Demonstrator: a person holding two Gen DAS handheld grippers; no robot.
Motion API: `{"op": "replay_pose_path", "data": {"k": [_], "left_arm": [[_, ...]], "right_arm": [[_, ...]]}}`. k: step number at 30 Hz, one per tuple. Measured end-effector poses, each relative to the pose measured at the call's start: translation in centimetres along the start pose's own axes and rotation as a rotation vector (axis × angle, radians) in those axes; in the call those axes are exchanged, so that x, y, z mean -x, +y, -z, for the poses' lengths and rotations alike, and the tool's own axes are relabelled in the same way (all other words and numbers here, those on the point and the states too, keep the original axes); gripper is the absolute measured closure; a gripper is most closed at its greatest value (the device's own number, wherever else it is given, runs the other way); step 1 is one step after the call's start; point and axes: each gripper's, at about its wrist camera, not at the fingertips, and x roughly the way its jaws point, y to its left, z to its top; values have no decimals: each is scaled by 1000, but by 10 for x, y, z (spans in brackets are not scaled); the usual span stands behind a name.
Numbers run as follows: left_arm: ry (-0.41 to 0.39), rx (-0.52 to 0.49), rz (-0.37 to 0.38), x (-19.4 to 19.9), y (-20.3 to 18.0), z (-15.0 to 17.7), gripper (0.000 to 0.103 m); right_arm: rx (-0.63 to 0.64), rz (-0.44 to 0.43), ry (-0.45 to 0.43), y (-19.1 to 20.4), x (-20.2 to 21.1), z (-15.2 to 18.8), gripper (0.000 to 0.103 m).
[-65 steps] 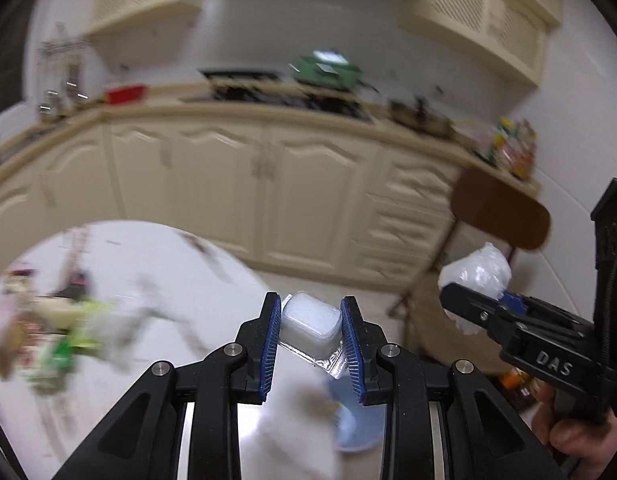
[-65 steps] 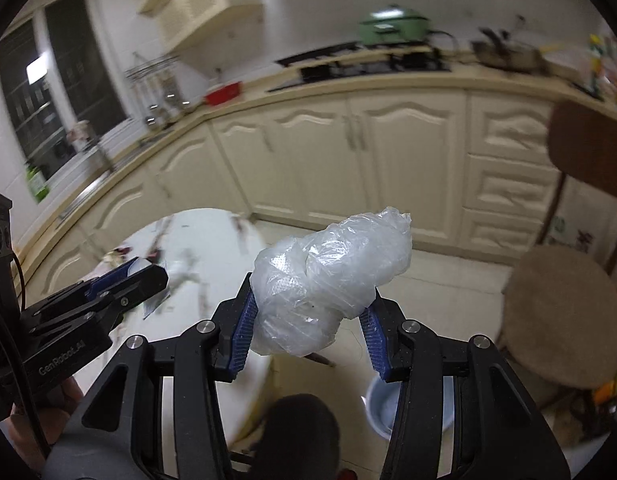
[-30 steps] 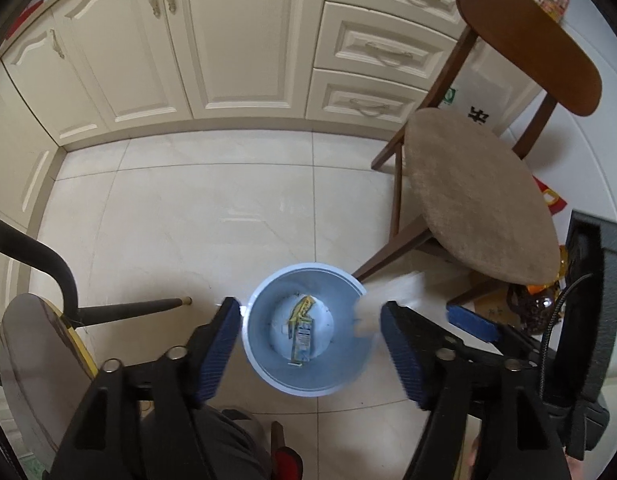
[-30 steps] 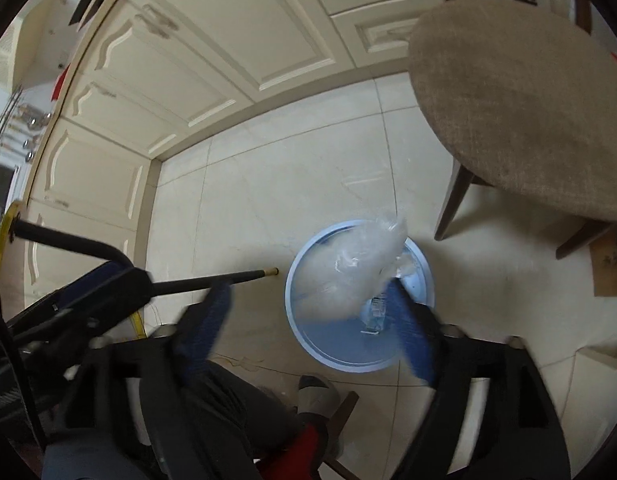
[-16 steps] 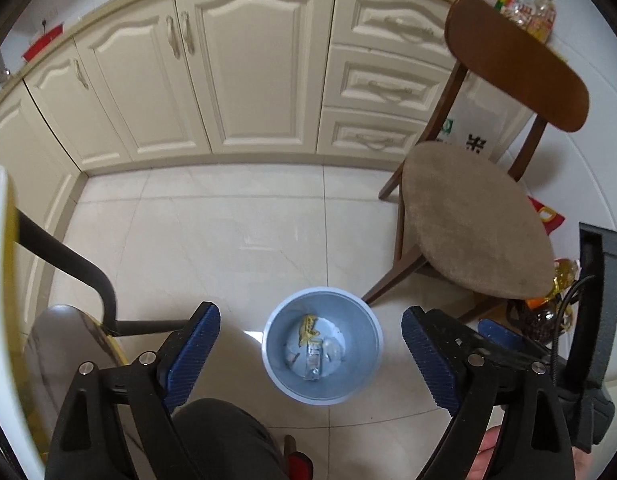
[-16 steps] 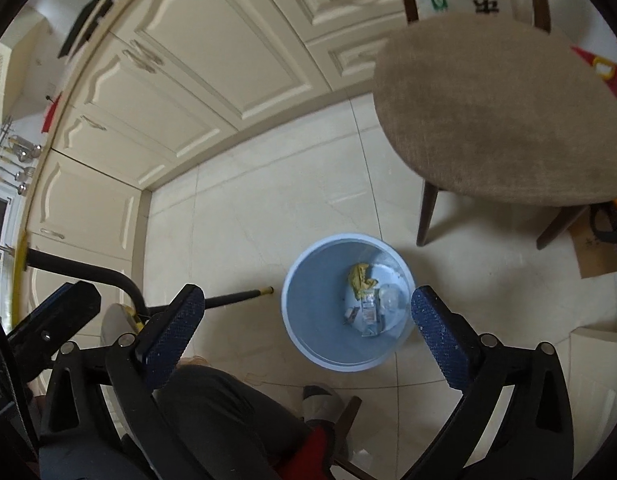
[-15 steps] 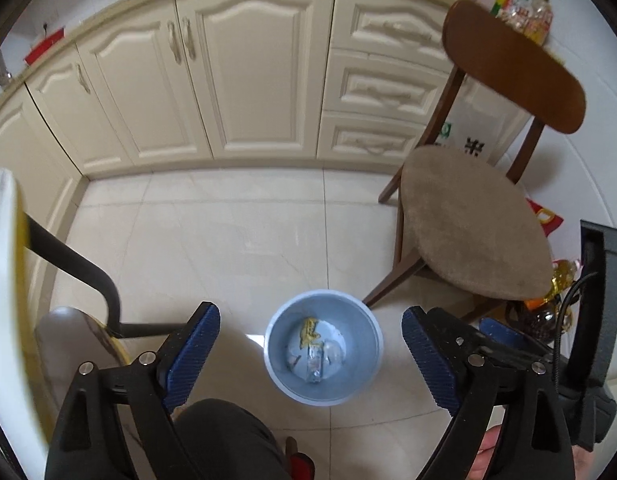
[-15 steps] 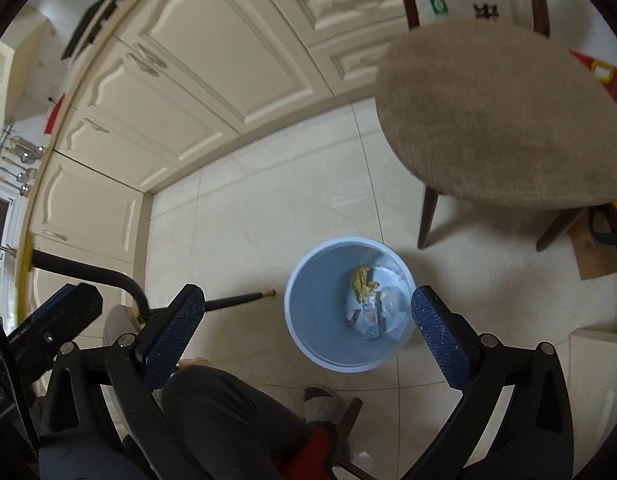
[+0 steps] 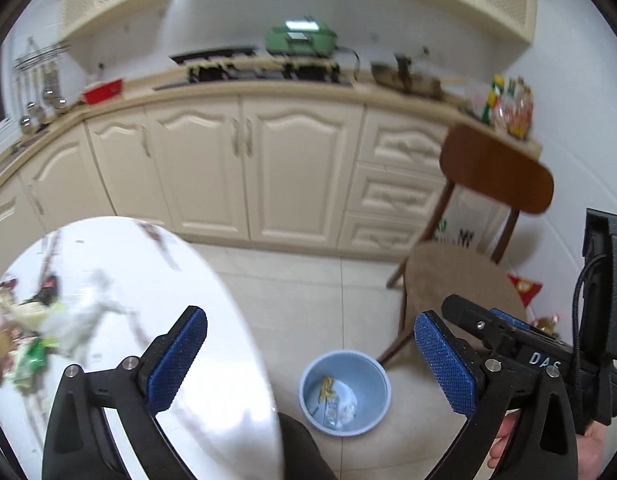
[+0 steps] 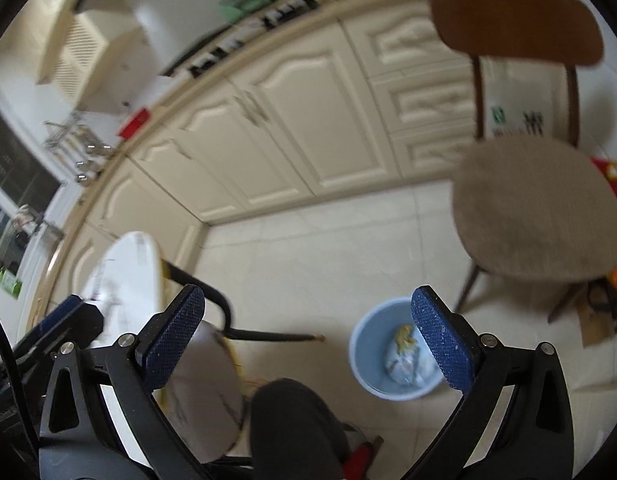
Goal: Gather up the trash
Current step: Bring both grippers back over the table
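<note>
1. On the floor by the chair (image 9: 460,276), the bin (image 9: 344,392) holds scraps. The left gripper (image 9: 308,360) has just spread wide, empty. Trash (image 9: 32,340) remains on the table (image 9: 180,280); next comes a reach over its rim.
2. Beyond the right gripper (image 10: 308,344), gaping and empty, the bin (image 10: 368,356) sits on open floor; chair (image 10: 536,204) and table (image 10: 124,264) flank it.

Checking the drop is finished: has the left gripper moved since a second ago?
Yes. The left gripper, jaws just opened and empty, has lifted away from the blue bin, which now looks smaller and lower; the white table is visible again.
</note>
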Motion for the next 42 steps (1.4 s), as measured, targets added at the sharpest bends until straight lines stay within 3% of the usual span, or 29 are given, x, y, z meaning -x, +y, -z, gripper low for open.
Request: {"op": "replay_pose_path", "data": {"k": [10,22,31,39,42], "left_arm": [[-181,112,-127,155,86,70,1],[-328,212,-348,299,117,166,1],[-389,286,-444,339,100,207,1],[-409,367,-485,351,99,239,1],[-386,388,-487,341,103,236,1]], "right_arm": [[196,-145,-97,136,43,13,0],[477,-255,-157,280,77,61,0],[671,-272,-180,352,86,106,0],[751,-308,-144,378,78,131,0],[756,-301,-123,379,69,133,0]]}}
